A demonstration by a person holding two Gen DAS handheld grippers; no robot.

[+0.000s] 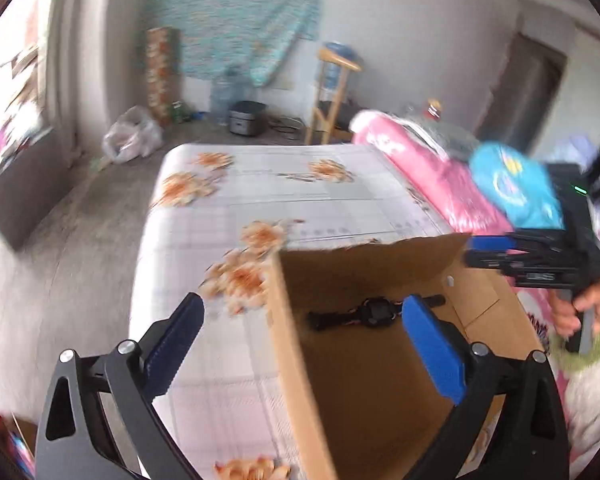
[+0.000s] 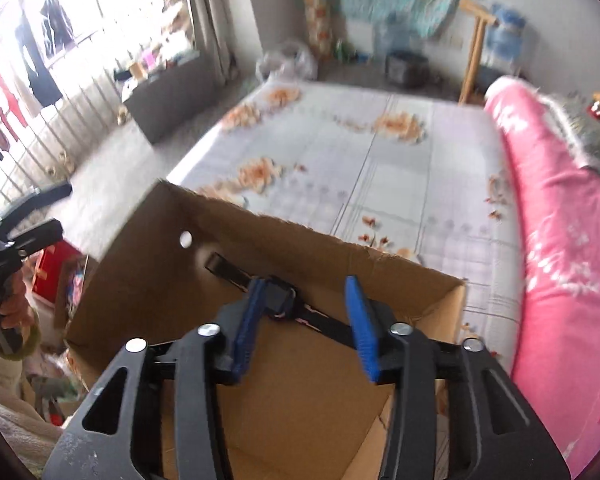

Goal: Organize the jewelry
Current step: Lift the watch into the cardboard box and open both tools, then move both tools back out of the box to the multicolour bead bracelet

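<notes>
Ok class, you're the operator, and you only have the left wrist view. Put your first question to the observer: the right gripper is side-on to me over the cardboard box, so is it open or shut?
Observer: Open. In the right wrist view the right gripper has its blue fingers apart, with nothing pinched.
Operator: Where is the black watch relative to it?
Observer: The watch lies on the floor of the cardboard box. It shows in the gap between the fingers, and its case is partly behind one of them.
Operator: What's in the blur off to my left?
Observer: Clothes hanging at a bright window.
</notes>
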